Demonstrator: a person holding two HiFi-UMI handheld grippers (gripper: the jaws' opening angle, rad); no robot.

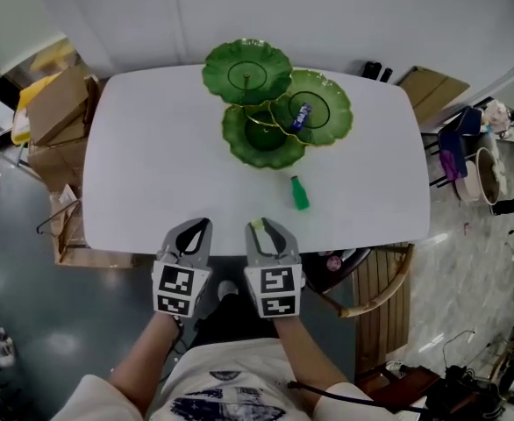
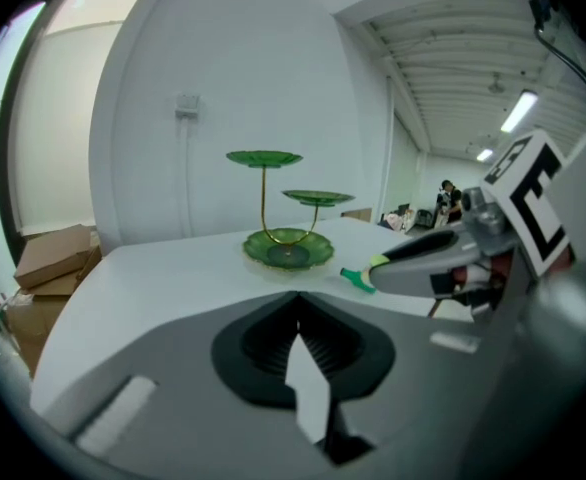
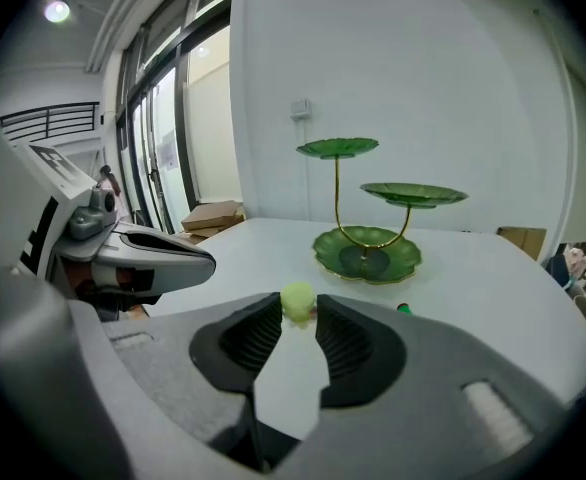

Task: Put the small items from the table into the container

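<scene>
The left gripper (image 2: pixel 295 303) has its ribbed black pads pressed together on nothing; the right gripper (image 1: pixel 267 233) pinches a small, pale yellow-green rounded lump (image 3: pixel 298 301) at its tips, over the near edge of the smooth white table (image 1: pixel 152 165); a glossy green bottle-shaped piece (image 1: pixel 300 193) lies on the table near the scalloped green tiered dish (image 1: pixel 263 139) with gilt wire stems; a small blue wrapped item (image 1: pixel 302 115) rests in its right-hand plate.

Bright even indoor light, soft shadows, strong fisheye vignetting in gripper views
</scene>
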